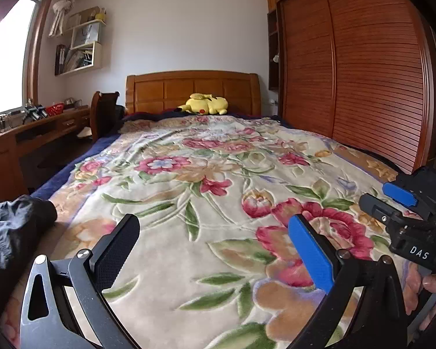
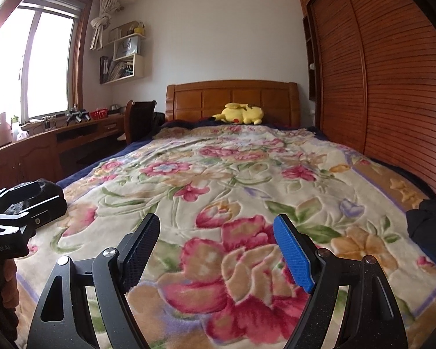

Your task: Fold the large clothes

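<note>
We hold both tongs spread apart and empty above the foot of the bed, left tongs beside right tongs, ready to reach. The dark garment lies bunched at the bed's left edge; another dark piece sits at its right edge.
</note>
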Motion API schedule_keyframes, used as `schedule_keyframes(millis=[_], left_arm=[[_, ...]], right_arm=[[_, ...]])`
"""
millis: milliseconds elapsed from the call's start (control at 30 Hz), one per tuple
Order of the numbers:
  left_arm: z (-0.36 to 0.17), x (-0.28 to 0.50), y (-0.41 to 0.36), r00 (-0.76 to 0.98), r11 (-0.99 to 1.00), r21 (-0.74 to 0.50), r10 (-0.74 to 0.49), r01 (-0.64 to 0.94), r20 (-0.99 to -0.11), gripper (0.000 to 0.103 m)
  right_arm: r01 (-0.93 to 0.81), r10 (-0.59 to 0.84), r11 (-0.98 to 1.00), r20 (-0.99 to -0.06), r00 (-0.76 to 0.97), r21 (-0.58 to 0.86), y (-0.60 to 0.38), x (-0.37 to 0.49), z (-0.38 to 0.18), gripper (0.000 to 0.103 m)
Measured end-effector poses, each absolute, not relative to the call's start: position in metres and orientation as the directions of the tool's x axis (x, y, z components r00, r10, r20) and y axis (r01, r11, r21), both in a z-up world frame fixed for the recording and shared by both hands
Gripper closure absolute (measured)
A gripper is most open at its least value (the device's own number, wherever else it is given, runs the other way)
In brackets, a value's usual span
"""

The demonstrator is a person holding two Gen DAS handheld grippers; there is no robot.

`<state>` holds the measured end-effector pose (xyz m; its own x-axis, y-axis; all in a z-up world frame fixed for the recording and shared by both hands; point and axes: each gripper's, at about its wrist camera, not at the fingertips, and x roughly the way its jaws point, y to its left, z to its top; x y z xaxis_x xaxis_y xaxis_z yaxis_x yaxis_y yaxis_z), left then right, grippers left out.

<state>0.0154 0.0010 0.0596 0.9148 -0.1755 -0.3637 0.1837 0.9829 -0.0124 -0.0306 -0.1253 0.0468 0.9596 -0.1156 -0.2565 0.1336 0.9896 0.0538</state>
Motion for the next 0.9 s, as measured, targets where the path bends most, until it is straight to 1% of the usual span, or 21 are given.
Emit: schedule_keyframes(millis=[167,300,600,900], left_arm=[[0.060,0.010,0.006,0.922,0.985,0.004,-0.160,0.172,-0.353,0.001],[0.057,0.008,0.014,0.919,0.985,-0.009,-0.163,0.171,-0.359,0.001],[0.041,0.015,0.036,0.914,0.992,-0.009,-0.122,0.129,-0.387,0.001],[0.038,0.016,0.042,0.914,0.993,-0.012,-0.114,0.119,-0.390,0.001]], right_arm=[[0.135,-0.117,0.989,-0.239,0.964,0.058,-0.125,-0.034,0.044,0.021],[0.134,-0.119,0.990,-0.237,0.964,0.051,-0.123,-0.033,0.040,0.021],[0.139,-0.128,0.990,-0.242,0.962,0.027,-0.129,-0.027,0.035,0.021],[0.125,-0.115,0.992,-0.239,0.964,0.026,-0.134,-0.026,0.036,0.021]])
